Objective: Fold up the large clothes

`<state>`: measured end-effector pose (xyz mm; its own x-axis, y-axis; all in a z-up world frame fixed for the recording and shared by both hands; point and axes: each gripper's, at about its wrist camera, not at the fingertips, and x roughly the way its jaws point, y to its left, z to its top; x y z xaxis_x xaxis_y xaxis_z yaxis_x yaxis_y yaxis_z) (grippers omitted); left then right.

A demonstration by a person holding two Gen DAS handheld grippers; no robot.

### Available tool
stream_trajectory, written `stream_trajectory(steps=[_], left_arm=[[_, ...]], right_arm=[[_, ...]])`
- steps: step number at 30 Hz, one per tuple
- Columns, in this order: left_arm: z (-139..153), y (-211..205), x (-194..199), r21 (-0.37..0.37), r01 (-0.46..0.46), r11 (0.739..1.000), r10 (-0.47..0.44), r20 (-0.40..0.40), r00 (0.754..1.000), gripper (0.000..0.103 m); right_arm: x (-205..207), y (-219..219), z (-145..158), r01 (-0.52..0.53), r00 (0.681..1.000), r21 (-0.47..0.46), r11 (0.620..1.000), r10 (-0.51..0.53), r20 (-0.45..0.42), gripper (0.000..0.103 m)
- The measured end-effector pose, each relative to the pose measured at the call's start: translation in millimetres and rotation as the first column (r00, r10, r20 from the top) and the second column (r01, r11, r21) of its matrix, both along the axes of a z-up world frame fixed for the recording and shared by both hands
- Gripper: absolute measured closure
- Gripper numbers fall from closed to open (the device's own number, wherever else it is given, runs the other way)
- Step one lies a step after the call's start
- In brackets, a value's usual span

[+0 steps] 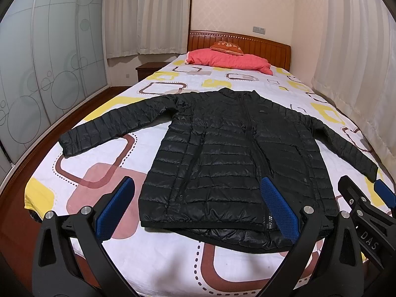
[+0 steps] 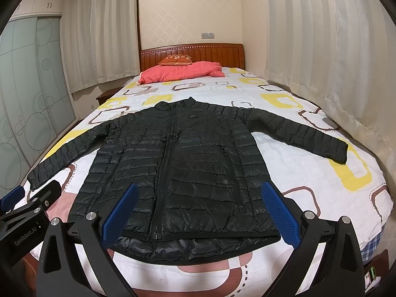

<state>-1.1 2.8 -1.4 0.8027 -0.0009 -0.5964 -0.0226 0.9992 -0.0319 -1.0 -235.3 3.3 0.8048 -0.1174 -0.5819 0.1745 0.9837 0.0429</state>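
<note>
- A bedroom: one bed (image 1: 158, 259) under a white sheet printed with yellow, brown and pink rounded squares, pale curtains (image 2: 321, 49) along the walls, a wooden headboard (image 2: 193, 52) at the far end.
- One black quilted jacket (image 1: 222, 153) lies flat on the near half of the bed, front up, collar toward the headboard, both sleeves spread out to the sides, hem near the foot edge.
- Left tool (image 1: 198, 208) hovers above the hem with its two blue pads wide apart, pinching nothing.
- Right tool (image 2: 198, 210) hovers likewise over the hem, two blue pads spread, nothing between them.
- Each view catches the other tool at its edge; the left wrist view shows it low on the right, the right wrist view low on the left.
- Only the right wrist view shows a plaid cloth (image 2: 371, 247) at the bed's right corner.
- At the head: one coral quilt (image 1: 230, 60) with one orange cushion (image 1: 226, 47) on top.
- One frosted sliding wardrobe (image 1: 37, 74) and one dark nightstand (image 1: 146, 70) stand to the left.
</note>
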Motion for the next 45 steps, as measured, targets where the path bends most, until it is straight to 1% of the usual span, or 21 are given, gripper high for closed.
stream_trajectory(steps=[19,20,25,45], left_arm=[[-2.2,3.1,-4.1,-0.001,-0.003,1.0,0.003,-0.008,1.0,0.002],[-8.6,2.0,-4.3,-0.002,-0.005,1.0,0.005,-0.009,1.0,0.002],[-10.3,3.6,-5.4,-0.007,-0.007,1.0,0.007,-0.018,1.0,0.002],[-9.4,4.6,-3.7,-0.007,-0.006,1.0,0.006,-0.019,1.0,0.002]], right_arm=[[-0.8,0.8,-1.4,0.0,1.0,-0.001,1.0,0.0,-0.001,0.004],[-0.8,1.0,-1.5,-0.001,1.0,-0.002,1.0,0.001,-0.001,0.004],[-1.0,0.8,-2.3,-0.001,1.0,-0.001,1.0,0.001,-0.003,0.004],[-1.2,1.6,-4.2,-0.001,1.0,-0.003,1.0,0.001,-0.005,0.004]])
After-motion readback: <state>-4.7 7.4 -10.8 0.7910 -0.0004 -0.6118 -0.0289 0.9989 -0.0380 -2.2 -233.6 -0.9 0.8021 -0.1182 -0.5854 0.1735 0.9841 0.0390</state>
